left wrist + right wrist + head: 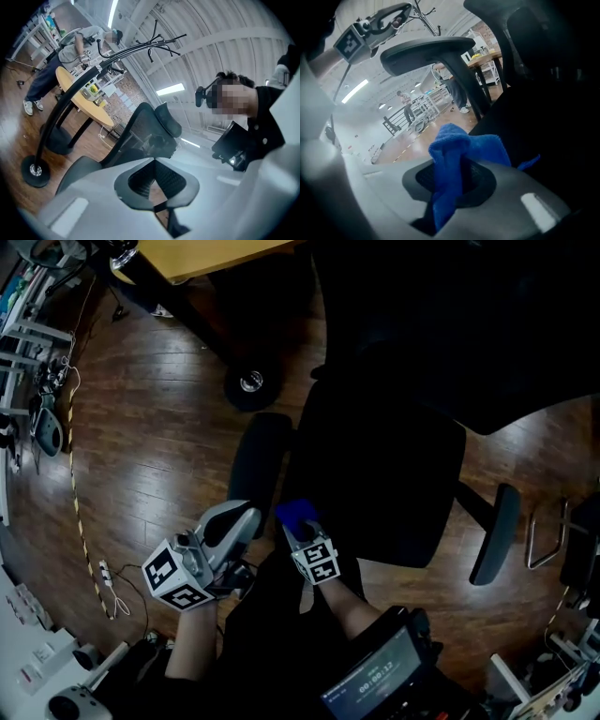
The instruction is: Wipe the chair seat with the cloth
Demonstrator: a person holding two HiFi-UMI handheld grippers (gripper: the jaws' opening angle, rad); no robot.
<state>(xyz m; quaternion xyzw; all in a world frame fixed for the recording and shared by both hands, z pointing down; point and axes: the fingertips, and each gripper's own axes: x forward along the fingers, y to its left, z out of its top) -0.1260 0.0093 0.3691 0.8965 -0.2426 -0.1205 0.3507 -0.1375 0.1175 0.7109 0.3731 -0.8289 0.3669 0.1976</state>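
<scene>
Right tongs (451, 183) clamp the cloth (461, 149), left tongs (157, 188) closed on nothing; wiping seems about to start, needing the cloth pressed onto the chair seat (386, 474) just ahead

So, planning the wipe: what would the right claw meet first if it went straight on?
Probably the near edge of the chair seat, blue cloth leading; depth is unclear; the armrest post stands close.

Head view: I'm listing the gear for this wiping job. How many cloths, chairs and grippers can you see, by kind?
blue fluffy cloth: 1
black office chair: 1
two-jaw grippers: 2, the left gripper shut with nothing in it, the right gripper shut on the cloth
Total: 4
</scene>
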